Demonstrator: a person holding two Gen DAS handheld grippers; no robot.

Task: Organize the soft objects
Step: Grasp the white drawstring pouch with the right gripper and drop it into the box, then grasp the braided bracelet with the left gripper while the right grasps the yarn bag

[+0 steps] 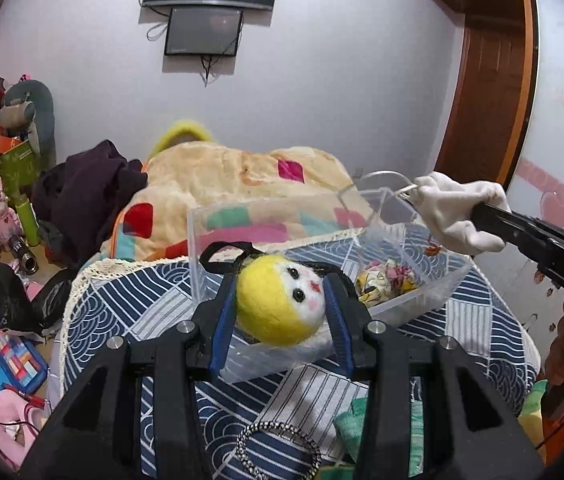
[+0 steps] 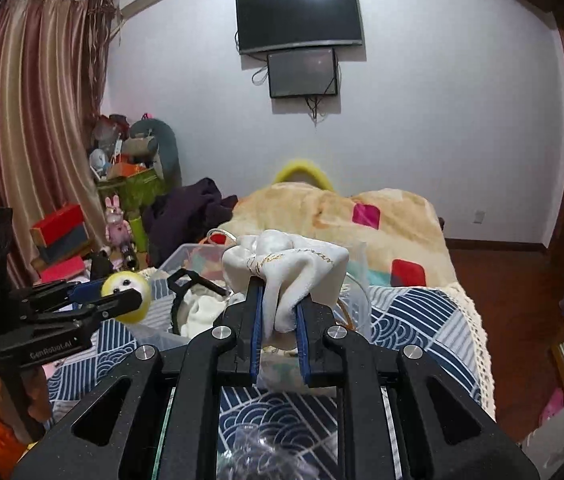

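My left gripper (image 1: 280, 306) is shut on a yellow and white felt doll head (image 1: 280, 300) with a black band, held above the near end of a clear plastic box (image 1: 422, 300) on the bed. It also shows in the right wrist view (image 2: 126, 298). My right gripper (image 2: 278, 320) is shut on a white cloth pouch (image 2: 286, 268) with gold lettering and a cord loop, held above the box's far right corner; in the left wrist view the pouch (image 1: 454, 212) hangs from that gripper. A floral fabric piece (image 1: 386, 284) lies inside the box.
The box sits on a blue and white patterned bedspread (image 1: 130, 304). A peach blanket (image 1: 222, 176) and dark clothes (image 1: 90, 200) lie beyond. A beaded hairband (image 1: 278, 452) and green cloth (image 1: 356, 420) lie near me. Floor clutter is at left (image 1: 2, 340). A wardrobe (image 1: 562, 120) stands at right.
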